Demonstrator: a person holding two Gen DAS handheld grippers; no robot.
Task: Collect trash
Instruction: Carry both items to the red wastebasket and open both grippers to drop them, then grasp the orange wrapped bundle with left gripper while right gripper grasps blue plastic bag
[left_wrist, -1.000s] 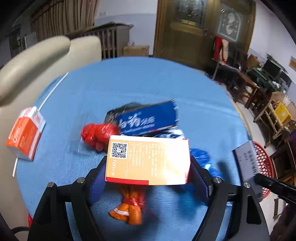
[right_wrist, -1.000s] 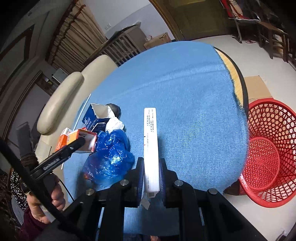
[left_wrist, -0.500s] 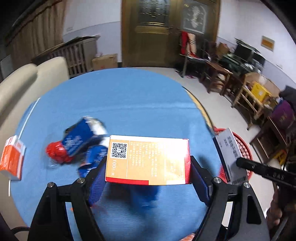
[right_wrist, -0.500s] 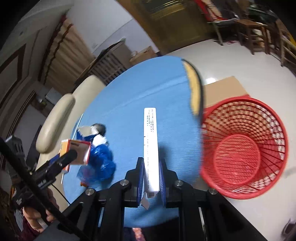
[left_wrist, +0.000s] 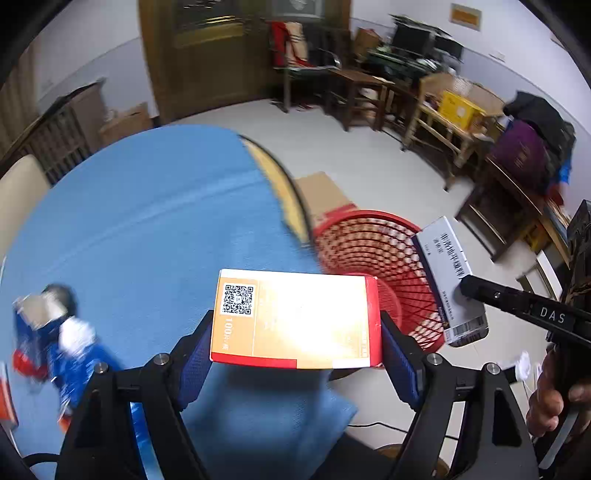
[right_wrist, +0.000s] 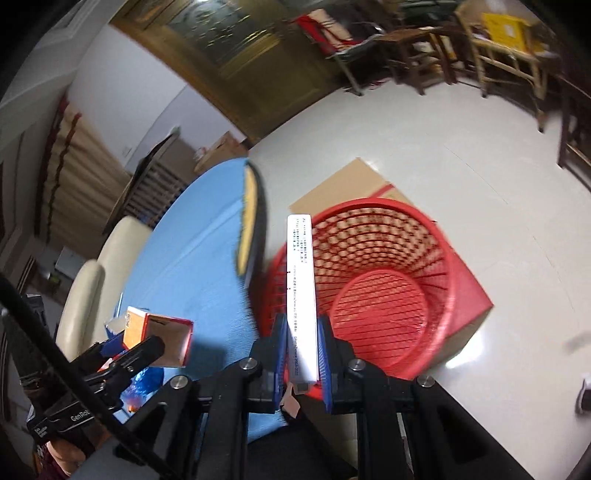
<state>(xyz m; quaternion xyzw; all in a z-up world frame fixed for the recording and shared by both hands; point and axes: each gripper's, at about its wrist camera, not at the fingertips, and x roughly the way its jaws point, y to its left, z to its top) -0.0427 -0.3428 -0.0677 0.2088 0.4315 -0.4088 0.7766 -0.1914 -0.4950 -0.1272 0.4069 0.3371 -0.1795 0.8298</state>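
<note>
Our left gripper is clamped across the ends of an orange carton with a QR code on its upper face, the blue pads pressed against both short sides. We hold it level above the near edge of the round table, which is covered in blue cloth, with the carton's right end reaching out over the rim of the red mesh basket.

Our right gripper is closed on a thin white box printed with small text, gripped by its flat faces so that its narrow edge faces the camera. The box points forward over the near-left rim of the basket, which stands on the pale floor on a flat sheet of cardboard just beside the table edge. Inside the basket we see only its mesh bottom.

Farther out on the cloth, at the left of the left wrist view, lies the rest of the trash: a blurred heap of blue wrappers with red and white scraps among them. A cream sofa stands behind the table.
</note>
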